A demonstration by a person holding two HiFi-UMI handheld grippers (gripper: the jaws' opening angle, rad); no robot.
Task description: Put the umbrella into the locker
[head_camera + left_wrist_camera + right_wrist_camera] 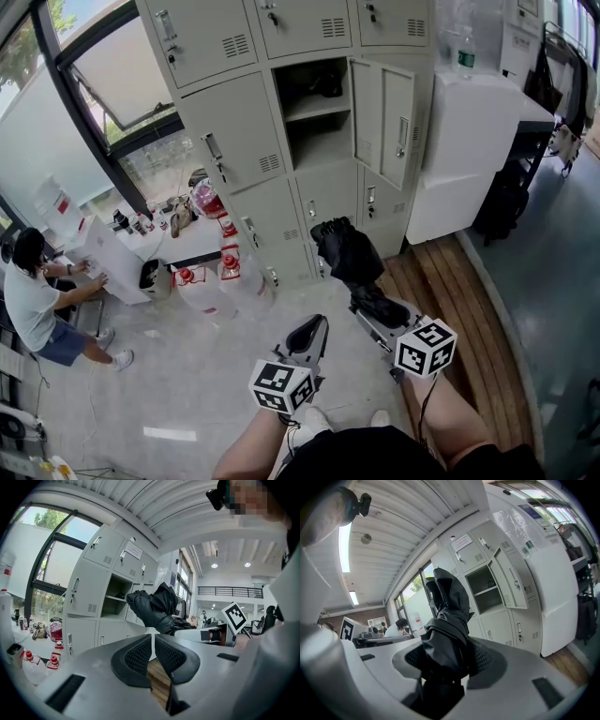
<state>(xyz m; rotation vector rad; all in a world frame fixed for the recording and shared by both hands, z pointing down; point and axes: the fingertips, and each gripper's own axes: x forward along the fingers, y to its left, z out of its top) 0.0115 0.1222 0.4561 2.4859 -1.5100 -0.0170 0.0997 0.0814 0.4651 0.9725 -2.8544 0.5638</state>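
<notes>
Black folded umbrella (342, 248) is pinched in the right gripper (364, 298), pointing at 12 o'clock toward the open locker (319, 141). Its door (384, 117) hangs at 1 o'clock. The left gripper (314, 326) is squeezed closed, empty. Red-capped water jugs (202, 286) stand at 10 o'clock.

Pretty sure I'm in an open-plan office or shared workspace, in the staff locker corner. There's a big bank of grey metal lockers (234, 131) in front of me, with one door (384, 122) hanging open. Left of the lockers are a tall window (112, 75) and a low white table (192, 247) with bottles (229, 265) around it, and a person (33, 305) is sitting nearby. Right of the lockers stands a white cabinet (478, 131). Away from the lockers the hall opens up, with ceiling lights (214, 566) and a railed upper gallery (229, 591).
</notes>
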